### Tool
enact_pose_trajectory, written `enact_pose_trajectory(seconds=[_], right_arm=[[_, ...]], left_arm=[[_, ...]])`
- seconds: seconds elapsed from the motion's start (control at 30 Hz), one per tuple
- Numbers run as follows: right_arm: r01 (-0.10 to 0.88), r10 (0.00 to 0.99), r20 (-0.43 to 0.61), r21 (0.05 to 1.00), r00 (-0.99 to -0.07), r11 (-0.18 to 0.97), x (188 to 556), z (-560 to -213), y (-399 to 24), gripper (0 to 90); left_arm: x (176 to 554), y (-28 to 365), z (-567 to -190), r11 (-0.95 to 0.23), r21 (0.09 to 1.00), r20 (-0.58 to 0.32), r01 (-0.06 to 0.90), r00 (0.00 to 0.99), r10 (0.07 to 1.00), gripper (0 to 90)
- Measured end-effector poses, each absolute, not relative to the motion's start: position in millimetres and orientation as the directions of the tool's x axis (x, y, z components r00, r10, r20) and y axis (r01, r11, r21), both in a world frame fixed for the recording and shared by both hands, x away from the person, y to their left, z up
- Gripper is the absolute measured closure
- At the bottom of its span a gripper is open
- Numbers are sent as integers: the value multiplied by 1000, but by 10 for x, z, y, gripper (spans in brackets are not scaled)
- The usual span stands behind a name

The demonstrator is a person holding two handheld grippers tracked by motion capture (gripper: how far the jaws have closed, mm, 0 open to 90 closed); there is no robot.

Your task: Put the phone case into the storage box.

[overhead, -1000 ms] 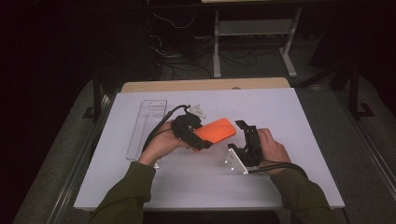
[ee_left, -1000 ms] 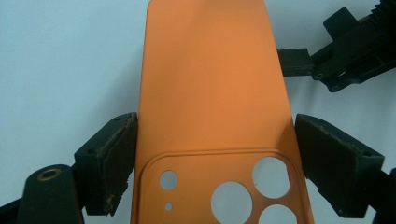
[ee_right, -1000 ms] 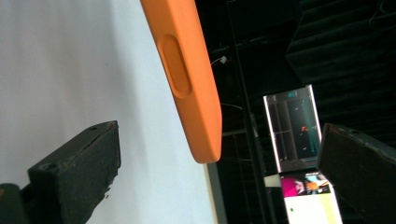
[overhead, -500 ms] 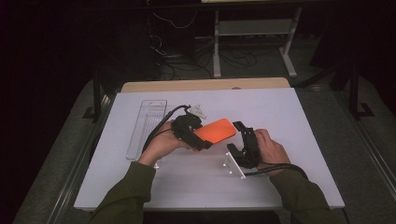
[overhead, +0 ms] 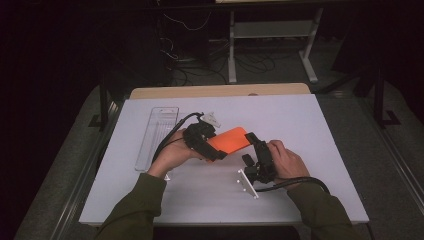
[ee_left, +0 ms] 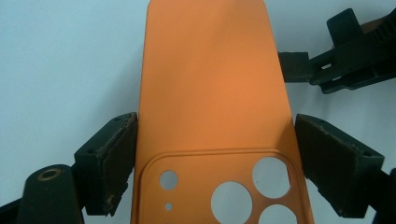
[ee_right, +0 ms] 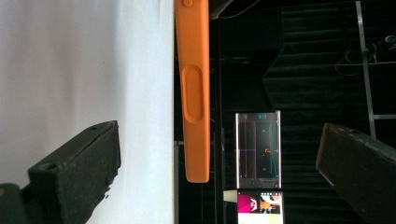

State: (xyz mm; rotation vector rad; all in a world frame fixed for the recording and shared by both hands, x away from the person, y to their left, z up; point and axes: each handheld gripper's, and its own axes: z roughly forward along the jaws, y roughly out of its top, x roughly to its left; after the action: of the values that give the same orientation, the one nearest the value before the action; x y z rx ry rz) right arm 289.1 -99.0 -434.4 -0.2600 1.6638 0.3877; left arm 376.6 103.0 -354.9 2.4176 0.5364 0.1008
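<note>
White table (overhead: 310,130), left hand-held gripper (overhead: 212,147) clamps orange phone case (overhead: 231,140), long axis seemingly toward open right hand-held gripper (overhead: 255,147)

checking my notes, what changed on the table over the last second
The right gripper moved in from the right, and the orange phone case end now sits between its open jaws. The left gripper stayed shut on the case; the clear tray stayed put.

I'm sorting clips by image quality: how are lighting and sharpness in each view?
High view: bright white table, dark surroundings, orange phone case sharp. Left gripper view: even light, case crisp, no glare. Right gripper view: turned sideways, washed-out table, dark background, case edge in focus.
</note>
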Motion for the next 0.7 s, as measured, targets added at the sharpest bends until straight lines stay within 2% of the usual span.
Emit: enact_pose_trajectory(seconds=[0.5, 0.7], right_arm=[[-395, 42, -992, 87, -121, 914, 2910, -4349, -876, 2], [-407, 30, -993, 74, -114, 911, 2930, -4356, -834, 55]], left_arm=[[3745, 1023, -3546, -690, 628, -73, 361, 909, 410, 157], [3753, 1034, -3538, -702, 618, -68, 354, 913, 401, 157]])
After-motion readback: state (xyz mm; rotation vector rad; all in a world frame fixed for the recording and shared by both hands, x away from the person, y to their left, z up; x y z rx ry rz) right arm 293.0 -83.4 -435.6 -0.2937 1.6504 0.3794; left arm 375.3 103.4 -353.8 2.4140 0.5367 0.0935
